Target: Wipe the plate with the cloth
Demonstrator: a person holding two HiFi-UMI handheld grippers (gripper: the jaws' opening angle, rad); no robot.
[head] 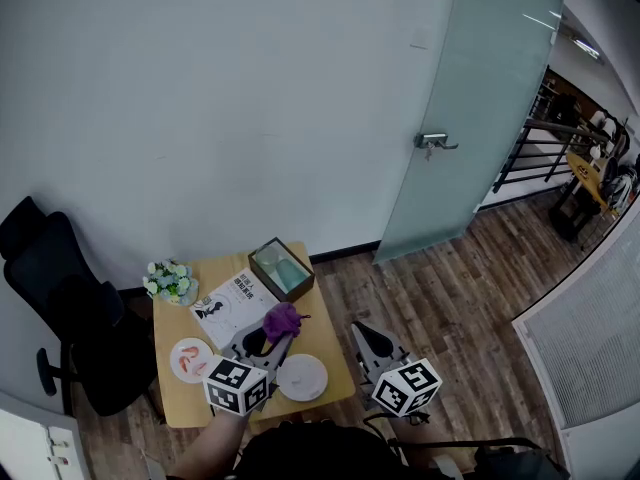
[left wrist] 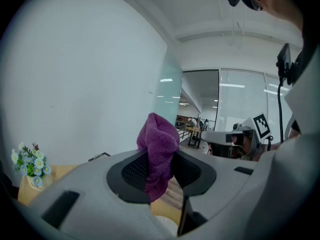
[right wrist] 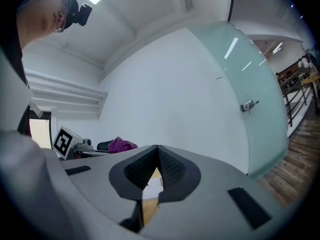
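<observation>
A white plate lies near the front edge of a small wooden table. My left gripper hovers just behind and left of the plate, shut on a purple cloth. In the left gripper view the cloth bunches up between the two closed jaws of the left gripper and sticks out above them. My right gripper is held off the table's right edge, over the wooden floor. In the right gripper view its jaws meet at the tip, so the right gripper is shut on nothing.
On the table stand a pot of flowers, an open magazine, a box and a small patterned plate. A black office chair is to the left, and a glass door is at the back right.
</observation>
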